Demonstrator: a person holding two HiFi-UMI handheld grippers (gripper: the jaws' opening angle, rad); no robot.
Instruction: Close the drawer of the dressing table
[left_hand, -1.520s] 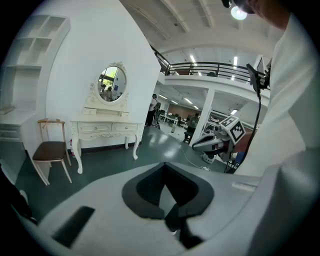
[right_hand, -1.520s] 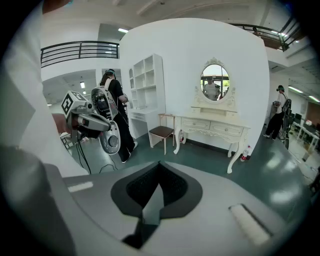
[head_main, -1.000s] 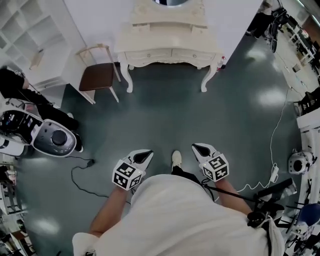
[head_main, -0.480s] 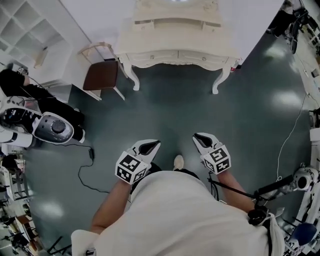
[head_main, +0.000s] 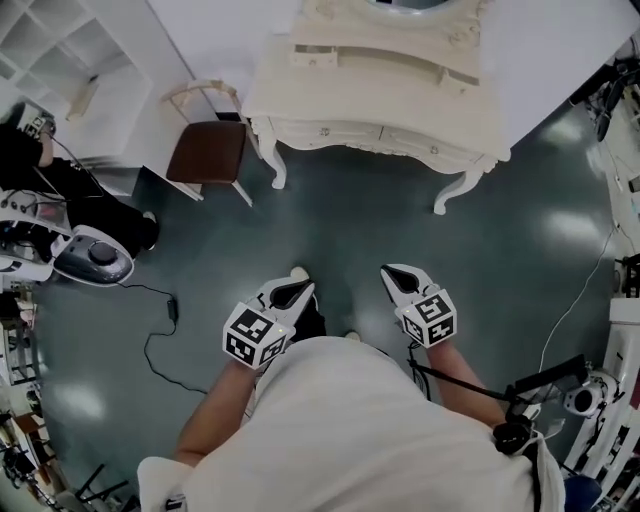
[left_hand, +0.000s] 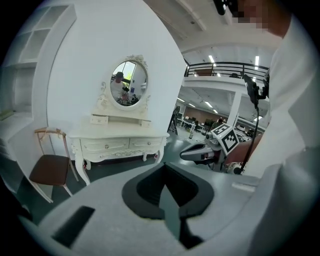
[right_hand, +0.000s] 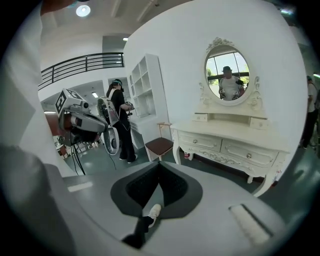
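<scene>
The cream dressing table (head_main: 380, 100) stands against the far wall, with two wide front drawers (head_main: 325, 131) and small drawers on its top shelf. From here I cannot tell which drawer is open. It also shows in the left gripper view (left_hand: 120, 137) and in the right gripper view (right_hand: 235, 135), under an oval mirror (right_hand: 230, 75). My left gripper (head_main: 292, 293) and right gripper (head_main: 396, 279) are held side by side in front of my body, well short of the table. Both point towards it, jaws together, nothing between them.
A brown-seated chair (head_main: 210, 150) stands left of the table, beside white shelving (head_main: 60, 50). A person in black (head_main: 60, 185) and a white robot base (head_main: 90, 255) are at the left. A black cable (head_main: 165, 330) lies on the floor, and stands and gear (head_main: 590, 395) crowd the right.
I have walked towards the dressing table, which now looks larger and nearer. Both grippers travelled forward with me and kept their side-by-side pose.
</scene>
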